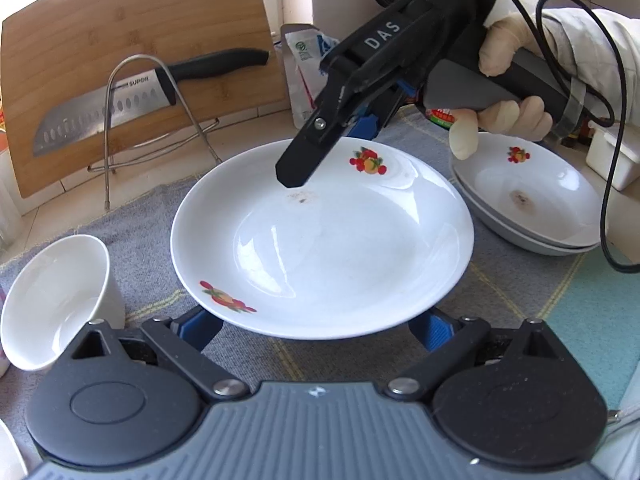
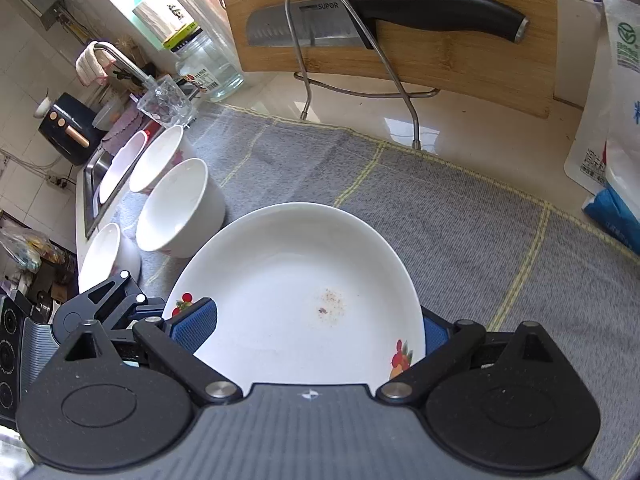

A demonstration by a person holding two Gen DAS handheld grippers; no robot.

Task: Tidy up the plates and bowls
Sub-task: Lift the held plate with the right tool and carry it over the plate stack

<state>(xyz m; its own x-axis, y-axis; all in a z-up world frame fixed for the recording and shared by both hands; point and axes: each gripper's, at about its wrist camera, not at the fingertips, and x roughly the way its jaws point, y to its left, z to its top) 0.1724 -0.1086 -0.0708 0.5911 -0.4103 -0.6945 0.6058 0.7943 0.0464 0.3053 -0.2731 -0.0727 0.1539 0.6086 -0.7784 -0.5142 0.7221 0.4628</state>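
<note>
— Between our two grippers sits the plate (image 1: 320,236): white, round, shallow, glossy, with a red-and-orange fruit motif on the rim at two opposite spots and a small brownish speck near the middle of its well. Do we agree on where it is?

— We do. It is over the grey cloth (image 2: 460,208) with yellow lines, and the near rim lies between the blue pads of our left gripper (image 1: 320,326), whose jaws stand wide, one pad on each side under the rim. Whether those pads touch the plate we cannot tell.

— And our right gripper (image 2: 316,330)?

— From its own camera we see its blue pads at both edges of the plate, the left one lying over the rim beside the fruit print; the jaws look closed onto the plate. The left camera shows it reaching in from the far side, a gloved hand (image 1: 516,92) on its handle.

— What else do we see?

— A stack of two similar dishes (image 1: 536,208) just right of the plate, the upper one with the same fruit print and a brown stain. White bowls (image 2: 180,208) stand to the left, near the sink (image 2: 94,184). Behind, a knife (image 2: 380,20) rests on a wire rack (image 2: 360,60) against a bamboo cutting board (image 2: 440,52).
</note>
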